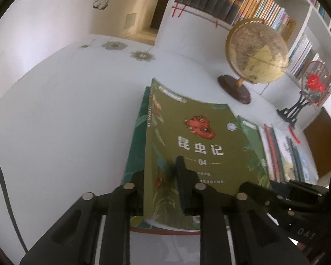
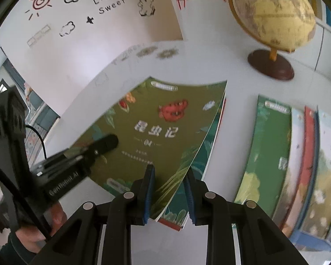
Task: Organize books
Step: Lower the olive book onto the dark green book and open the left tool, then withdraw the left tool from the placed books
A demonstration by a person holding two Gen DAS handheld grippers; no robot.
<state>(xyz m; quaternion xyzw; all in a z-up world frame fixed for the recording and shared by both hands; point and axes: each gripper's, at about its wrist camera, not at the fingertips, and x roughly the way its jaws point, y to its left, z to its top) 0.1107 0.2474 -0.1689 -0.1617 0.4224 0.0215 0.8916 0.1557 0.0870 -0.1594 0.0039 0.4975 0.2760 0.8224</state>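
Over the white table [image 1: 61, 114] I have both grippers on a small stack of thin paperbacks, the olive-green one marked 04 [image 1: 194, 132] on top. My left gripper [image 1: 161, 172] is pinched almost closed on the stack's near-left edge, one finger lying on the cover and the other under the books. My right gripper [image 2: 168, 176] is nearly closed on the near-right corner, its blue pads [image 2: 149, 190] clamping the top cover and the pages beneath. The stack sits low over the table, with a row of other picture books [image 2: 298, 165] lying just to its right and a globe [image 2: 273, 13] standing behind.

These books look light but floppy: the top cover already bows and fans away from the one below, so I judge that a grip nearer the spine would hold steadier than one at a loose corner.

How many books are in the stack I cannot count, and whether its underside touches the table is hidden. Motion blur smears the small print.
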